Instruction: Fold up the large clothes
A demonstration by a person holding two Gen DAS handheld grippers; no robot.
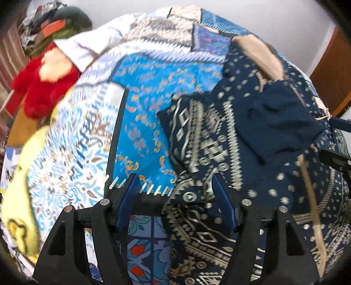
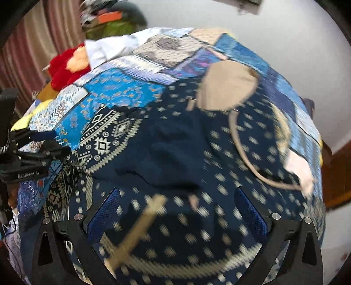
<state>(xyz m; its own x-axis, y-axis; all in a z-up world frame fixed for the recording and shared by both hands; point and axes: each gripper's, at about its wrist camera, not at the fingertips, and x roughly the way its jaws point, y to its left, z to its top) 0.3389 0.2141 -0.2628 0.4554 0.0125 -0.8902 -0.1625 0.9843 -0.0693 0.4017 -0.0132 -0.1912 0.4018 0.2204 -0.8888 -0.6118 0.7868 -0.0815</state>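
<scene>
A large navy garment [image 1: 274, 175] with cream dots and a geometric cream border lies spread and rumpled on a blue patchwork bedspread [image 1: 149, 114]. Its folded patterned edge [image 1: 197, 136] points toward the bed's middle. A beige lining patch [image 2: 228, 85] and a beige strap [image 2: 241, 151] show on the garment [image 2: 171, 153]. My left gripper [image 1: 175, 186] hovers open over the garment's border edge, pads apart and gripping nothing. My right gripper [image 2: 177, 197] is open wide above the dotted cloth, holding nothing. The left gripper [image 2: 48, 142] also shows at the left edge of the right wrist view.
A red plush toy [image 1: 43, 87] and white cloth [image 1: 87, 46] lie at the bed's far left. A pile of things [image 2: 109, 19] sits behind them by a curtain [image 2: 43, 32]. Yellow fabric [image 1: 19, 197] hangs at the left edge. A wooden door [image 1: 329, 76] stands to the right.
</scene>
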